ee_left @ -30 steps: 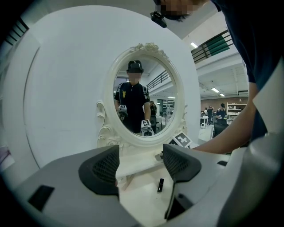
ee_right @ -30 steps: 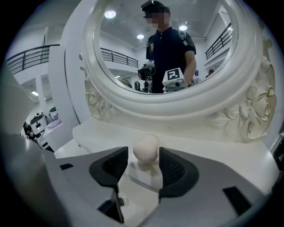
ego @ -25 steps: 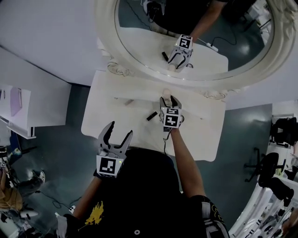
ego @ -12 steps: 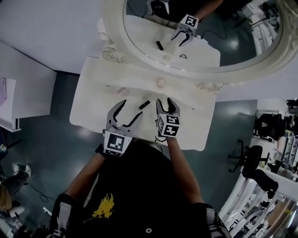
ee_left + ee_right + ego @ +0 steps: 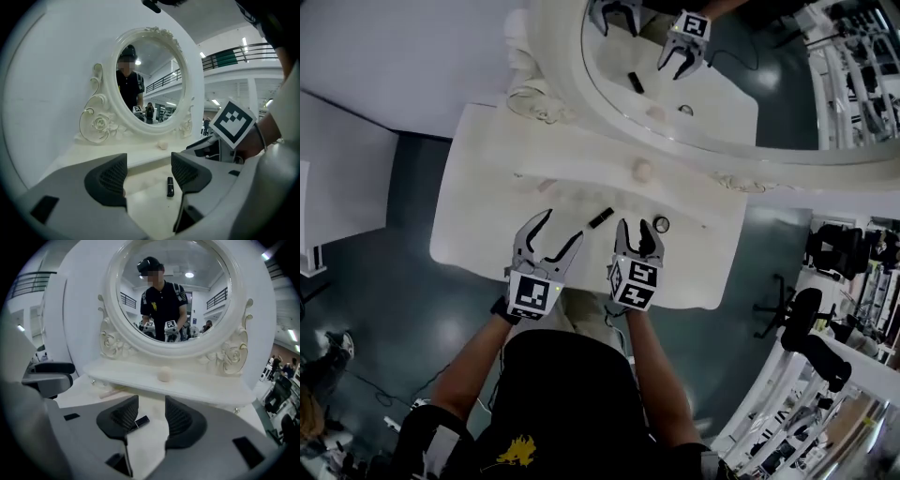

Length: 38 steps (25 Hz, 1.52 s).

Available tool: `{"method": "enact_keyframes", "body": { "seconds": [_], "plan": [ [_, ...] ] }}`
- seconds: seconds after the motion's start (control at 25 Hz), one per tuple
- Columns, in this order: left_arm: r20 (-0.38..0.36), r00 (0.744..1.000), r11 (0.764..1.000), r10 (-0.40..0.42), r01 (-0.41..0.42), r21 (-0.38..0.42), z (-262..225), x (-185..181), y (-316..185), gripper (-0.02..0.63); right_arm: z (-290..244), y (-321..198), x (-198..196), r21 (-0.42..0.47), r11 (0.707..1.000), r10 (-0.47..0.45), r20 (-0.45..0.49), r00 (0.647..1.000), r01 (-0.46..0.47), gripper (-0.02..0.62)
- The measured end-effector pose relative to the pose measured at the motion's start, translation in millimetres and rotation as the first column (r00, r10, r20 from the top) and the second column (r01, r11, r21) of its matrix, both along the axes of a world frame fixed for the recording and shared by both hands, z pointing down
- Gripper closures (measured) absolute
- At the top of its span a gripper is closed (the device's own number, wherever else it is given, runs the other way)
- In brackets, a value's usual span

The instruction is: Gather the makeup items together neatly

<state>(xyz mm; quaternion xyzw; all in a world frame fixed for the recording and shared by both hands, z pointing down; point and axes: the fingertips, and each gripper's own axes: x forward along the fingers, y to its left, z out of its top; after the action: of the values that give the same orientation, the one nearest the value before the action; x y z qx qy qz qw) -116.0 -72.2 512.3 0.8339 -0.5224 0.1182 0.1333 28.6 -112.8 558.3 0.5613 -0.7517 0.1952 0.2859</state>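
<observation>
Head view shows both grippers over the white dressing table (image 5: 478, 216), neither holding anything. The left gripper (image 5: 561, 227) has its jaws spread wide, and the black makeup tube (image 5: 170, 186) lies on the table just past them, nearer its right jaw. The right gripper (image 5: 639, 230) has just been closing its jaws. They're down to a narrower gap with nothing in between, and the tube pokes out just beyond its left jaw tip. A cream ball (image 5: 164, 375) sits further ahead.

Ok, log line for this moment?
left claw: open, empty | right claw: open, just closing some, empty | tube: on table
</observation>
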Motion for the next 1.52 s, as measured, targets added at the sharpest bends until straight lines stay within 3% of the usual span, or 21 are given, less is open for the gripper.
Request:
{"method": "enact_keyframes", "body": {
  "seconds": [0.24, 0.36, 0.52, 0.68, 0.76, 0.8, 0.84, 1.28, 1.52],
  "plan": [
    [0.037, 0.999, 1.0, -0.005, 0.005, 0.004, 59.4, -2.2, -21.0, 0.31, 77.9, 4.2, -15.3, -0.124, 0.99, 0.065, -0.03, 0.997, -0.068, 0.373],
    [0.057, 0.998, 1.0, 0.027, -0.027, 0.004, 69.1, 6.3, -16.1, 0.31, 101.1, 18.2, -26.1, -0.178, 0.981, 0.085, 0.011, 0.996, -0.081, 0.364],
    [0.108, 0.993, 0.997, 0.054, -0.06, 0.053, 81.5, 16.8, -28.4, 0.31, 115.4, 11.1, -38.0, -0.118, 0.992, 0.032, -0.012, 0.999, -0.033, 0.337],
    [0.101, 0.995, 0.993, 0.005, -0.017, 0.115, 93.2, 14.6, -41.8, 0.313, 131.3, 11.8, -42.3, -0.059, 0.998, -0.023, -0.07, 0.997, 0.019, 0.336],
    [0.105, 0.994, 0.993, 0.011, -0.023, 0.113, 106.1, 18.9, -44.9, 0.313, 135.9, 12.8, -34.3, -0.041, 0.999, -0.027, -0.122, 0.992, 0.023, 0.367],
    [0.108, 0.994, 0.994, 0.015, -0.027, 0.109, 112.7, 22.6, -45.8, 0.314, 138.2, 14.1, -28.0, -0.039, 0.999, -0.02, -0.137, 0.99, 0.015, 0.46],
    [0.111, 0.994, 0.994, 0.018, -0.03, 0.109, 117.6, 26.2, -47.1, 0.315, 140.1, 14.9, -22.2, -0.039, 0.999, -0.015, -0.144, 0.989, 0.01, 0.475],
    [0.133, 0.988, 0.986, 0.074, -0.092, 0.136, 126.7, 50.2, -51.9, 0.33, 120.7, 8.3, 1.2, -0.036, 0.999, 0.017, -0.039, 0.999, -0.018, 0.491],
    [0.109, 0.993, 0.988, 0.055, -0.07, 0.137, 121.7, 55.1, -53.5, 0.336, 74.5, 3.4, 16.1, 0.079, 0.996, 0.035, -0.052, 0.998, -0.031, 0.492]
  ]
}}
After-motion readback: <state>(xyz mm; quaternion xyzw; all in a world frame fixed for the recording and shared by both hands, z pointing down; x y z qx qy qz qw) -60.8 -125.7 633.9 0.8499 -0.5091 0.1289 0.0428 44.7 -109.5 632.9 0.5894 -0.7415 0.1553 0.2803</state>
